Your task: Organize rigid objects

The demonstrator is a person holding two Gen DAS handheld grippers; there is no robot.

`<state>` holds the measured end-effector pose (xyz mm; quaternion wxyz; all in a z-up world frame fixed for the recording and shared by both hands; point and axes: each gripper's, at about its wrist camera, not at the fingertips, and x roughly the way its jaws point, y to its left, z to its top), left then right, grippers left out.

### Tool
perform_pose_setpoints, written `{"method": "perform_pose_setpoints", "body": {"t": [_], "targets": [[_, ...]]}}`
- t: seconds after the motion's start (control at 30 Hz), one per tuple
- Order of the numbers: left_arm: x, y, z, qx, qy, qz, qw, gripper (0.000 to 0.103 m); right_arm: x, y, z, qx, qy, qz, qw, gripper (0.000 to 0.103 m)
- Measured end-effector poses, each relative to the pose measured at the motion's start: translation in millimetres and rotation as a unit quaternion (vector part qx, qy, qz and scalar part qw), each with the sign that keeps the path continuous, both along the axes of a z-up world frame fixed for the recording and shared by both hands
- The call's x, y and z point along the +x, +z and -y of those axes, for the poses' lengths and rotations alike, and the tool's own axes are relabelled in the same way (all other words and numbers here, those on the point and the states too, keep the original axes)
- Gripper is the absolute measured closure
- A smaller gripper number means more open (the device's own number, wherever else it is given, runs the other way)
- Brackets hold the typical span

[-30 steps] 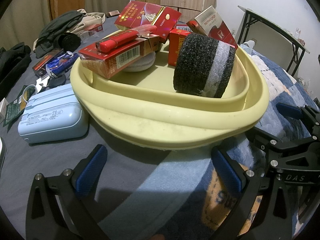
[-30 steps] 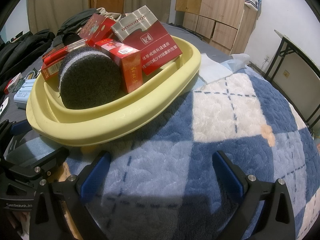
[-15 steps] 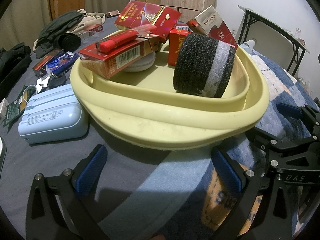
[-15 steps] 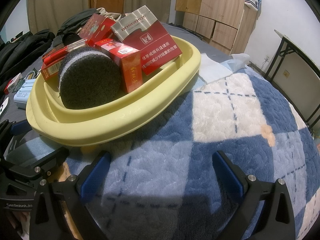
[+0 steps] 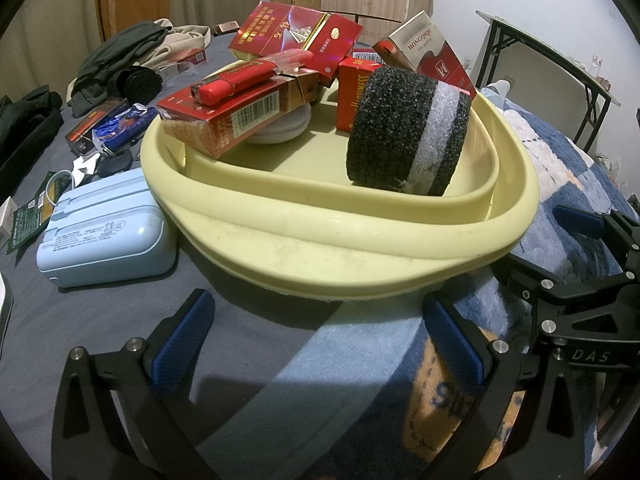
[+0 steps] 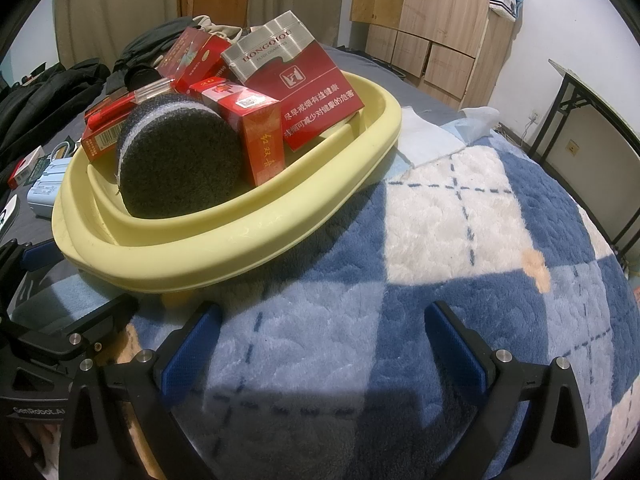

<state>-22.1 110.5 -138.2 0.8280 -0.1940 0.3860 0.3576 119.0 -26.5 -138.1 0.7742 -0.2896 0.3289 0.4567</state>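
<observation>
A pale yellow basin [image 5: 340, 252] sits on the bed and also shows in the right wrist view [image 6: 248, 232]. It holds a black foam roll with a white stripe [image 5: 408, 136], several red cigarette cartons [image 5: 224, 120] and a red lighter [image 5: 232, 84]. The roll [image 6: 180, 160] and a silver-red carton [image 6: 296, 80] show from the right. My left gripper [image 5: 320, 332] is open and empty in front of the basin. My right gripper [image 6: 320, 336] is open and empty over the blanket, right of the basin.
A light blue case [image 5: 100, 236] lies left of the basin, with small packets [image 5: 108, 128] and dark clothes [image 5: 120, 56] behind it. A blue-and-white checked blanket [image 6: 460, 216] covers the right side. A folding table [image 5: 552, 64] and wooden cabinets [image 6: 432, 12] stand beyond the bed.
</observation>
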Motion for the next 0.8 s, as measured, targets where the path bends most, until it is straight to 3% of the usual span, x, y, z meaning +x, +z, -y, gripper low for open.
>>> {"method": "perform_pose_setpoints", "body": {"t": [0.8], "targets": [[0.7, -1.2, -0.8, -0.003, -0.002, 0.003, 1.0000, 0.000, 0.1, 0.0, 0.0, 0.000, 0.000, 0.000, 1.000, 0.000]]}}
